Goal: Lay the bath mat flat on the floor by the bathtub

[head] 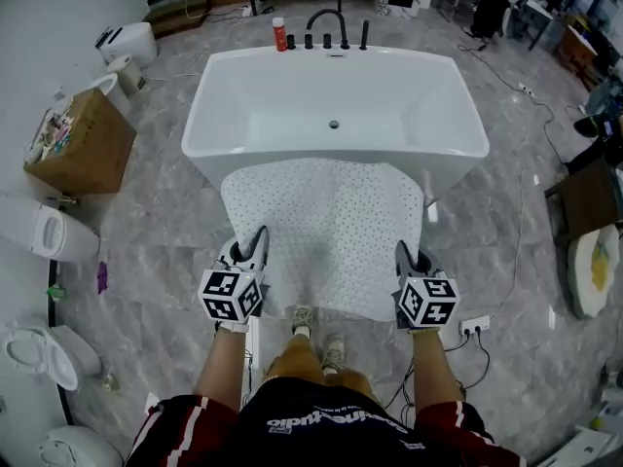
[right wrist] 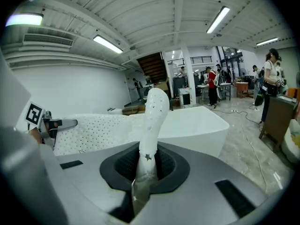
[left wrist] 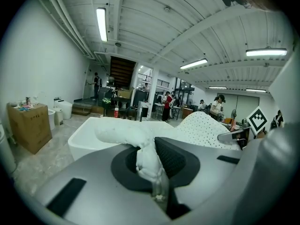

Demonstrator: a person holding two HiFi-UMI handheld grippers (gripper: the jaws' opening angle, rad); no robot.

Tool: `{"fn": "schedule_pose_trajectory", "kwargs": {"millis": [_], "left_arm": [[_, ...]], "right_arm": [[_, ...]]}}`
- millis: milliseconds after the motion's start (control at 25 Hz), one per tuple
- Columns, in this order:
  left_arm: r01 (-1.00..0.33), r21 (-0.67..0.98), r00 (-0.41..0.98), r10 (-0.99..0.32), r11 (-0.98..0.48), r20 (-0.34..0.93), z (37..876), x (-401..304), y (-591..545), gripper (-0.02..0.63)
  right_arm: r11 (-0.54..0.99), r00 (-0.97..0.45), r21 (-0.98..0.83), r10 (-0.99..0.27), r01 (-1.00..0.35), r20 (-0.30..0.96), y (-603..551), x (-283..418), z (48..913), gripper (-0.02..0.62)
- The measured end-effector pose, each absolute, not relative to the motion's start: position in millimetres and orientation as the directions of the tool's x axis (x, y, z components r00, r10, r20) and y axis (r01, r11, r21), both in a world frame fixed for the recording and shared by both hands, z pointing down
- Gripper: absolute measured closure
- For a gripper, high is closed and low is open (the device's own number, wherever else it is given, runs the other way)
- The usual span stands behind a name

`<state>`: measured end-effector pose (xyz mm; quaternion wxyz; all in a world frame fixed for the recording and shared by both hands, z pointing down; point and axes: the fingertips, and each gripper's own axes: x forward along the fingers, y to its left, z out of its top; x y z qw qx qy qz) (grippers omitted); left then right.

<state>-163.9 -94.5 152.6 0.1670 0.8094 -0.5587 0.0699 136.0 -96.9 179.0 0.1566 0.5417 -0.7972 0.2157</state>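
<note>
A white perforated bath mat (head: pixel 326 232) hangs in the air between the two grippers, in front of the white bathtub (head: pixel 336 110). My left gripper (head: pixel 255 244) is shut on the mat's near left corner, and the bunched white mat (left wrist: pixel 143 158) shows pinched between its jaws. My right gripper (head: pixel 403 254) is shut on the near right corner; there the mat (right wrist: pixel 152 121) stands up as a folded strip between the jaws. The mat's far edge reaches the tub's front wall. The person's shoes (head: pixel 319 339) show below the mat.
A cardboard box (head: pixel 83 144) and toilets (head: pixel 44 232) stand at the left. A power strip with cables (head: pixel 474 327) lies on the marble floor at the right. A red bottle (head: pixel 279 34) and black taps (head: pixel 326 29) sit at the tub's far rim.
</note>
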Motion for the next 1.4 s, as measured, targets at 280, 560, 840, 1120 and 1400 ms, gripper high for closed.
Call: {"fn": "schedule_pose_trajectory", "kwargs": {"millis": [280,560,840,1120,1400], "left_arm": [[-0.927,0.213,0.365,-0.869,-0.308,0.335,180.8,-179.3,-121.0,0.572],[-0.920,0.222,0.386,-0.845,-0.323,0.370,208.1,-191.5,-163.2,0.572],[-0.906,0.228,0.421,-0.823,-0.357,0.382,235.8,-200.3,-209.5,0.572],[-0.905,0.229,0.424,-0.813,-0.360,0.400,281.3,-188.6,-222.6,0.572],[-0.913,0.221,0.404,-0.828,-0.342,0.388,345.0,-177.9,-218.2,0.572]], "right_arm": [[0.308,-0.358,-0.183,-0.779,-0.934,0.514,-121.9,118.5,202.7,0.548],[0.276,-0.329,-0.179,-0.769,-0.944,0.548,-160.9,103.8,220.2,0.548],[0.255,-0.299,-0.159,-0.773,-0.954,0.560,-200.7,94.9,246.5,0.548],[0.251,-0.299,-0.164,-0.766,-0.954,0.570,-215.8,104.9,296.9,0.548],[0.269,-0.314,-0.163,-0.780,-0.949,0.542,-214.0,127.6,354.5,0.549]]}}
